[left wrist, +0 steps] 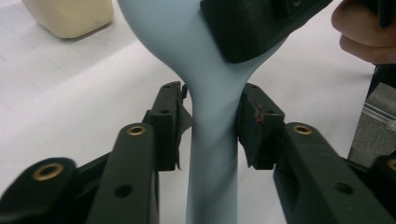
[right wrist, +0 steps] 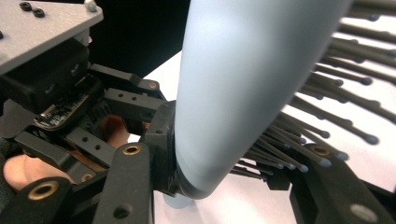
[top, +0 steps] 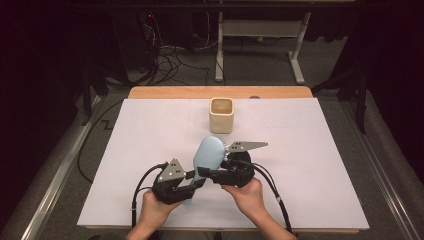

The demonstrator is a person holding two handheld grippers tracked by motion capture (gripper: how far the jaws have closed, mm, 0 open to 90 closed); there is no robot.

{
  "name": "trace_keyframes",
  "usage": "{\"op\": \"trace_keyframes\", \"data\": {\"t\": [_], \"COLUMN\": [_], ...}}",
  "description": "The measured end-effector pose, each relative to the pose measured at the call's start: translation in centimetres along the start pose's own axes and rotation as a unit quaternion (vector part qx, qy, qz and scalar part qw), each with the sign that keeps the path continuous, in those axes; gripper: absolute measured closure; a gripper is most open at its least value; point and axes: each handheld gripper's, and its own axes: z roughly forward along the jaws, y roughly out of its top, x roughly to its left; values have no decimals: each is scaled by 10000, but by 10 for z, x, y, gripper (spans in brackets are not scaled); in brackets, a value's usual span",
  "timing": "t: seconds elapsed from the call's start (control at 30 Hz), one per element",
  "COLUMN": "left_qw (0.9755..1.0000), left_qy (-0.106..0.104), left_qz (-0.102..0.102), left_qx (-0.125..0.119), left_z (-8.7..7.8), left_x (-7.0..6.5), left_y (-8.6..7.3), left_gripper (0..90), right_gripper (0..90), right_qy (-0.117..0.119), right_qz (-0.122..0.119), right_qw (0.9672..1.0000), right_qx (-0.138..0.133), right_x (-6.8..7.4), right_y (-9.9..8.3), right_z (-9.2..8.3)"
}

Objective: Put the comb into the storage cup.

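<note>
Right tool (right wrist: 233, 182) is clamped on the hairbrush (top: 206, 159) head, one jaw on the smooth pale-blue back, the other buried in the dark ball-tipped bristles (right wrist: 336, 79), so we can't really see that pad. Left tool (left wrist: 212, 123) has its jaws around the slim round handle, seemingly a hair off it. We see the brush held above the white table (top: 310, 165), near a cream squarish cup (top: 221, 115).
</note>
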Motion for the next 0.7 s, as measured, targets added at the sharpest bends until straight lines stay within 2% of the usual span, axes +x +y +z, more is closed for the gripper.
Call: {"op": "trace_keyframes", "data": {"t": [0.33, 0.7], "left_qw": [9998, 9997], "left_qy": [-27, 56], "left_qz": [-208, -129], "left_qx": [36, 208], "left_z": [-1, -3], "left_x": [4, 4], "left_y": [-2, -3], "left_gripper": [463, 411], "right_gripper": [561, 561], "right_qy": [-81, -176], "right_qz": [8, -47], "right_qw": [10000, 9998], "right_qx": [-8, 9], "right_x": [-6, -8], "right_y": [1, 2], "right_z": [-11, -18]}}
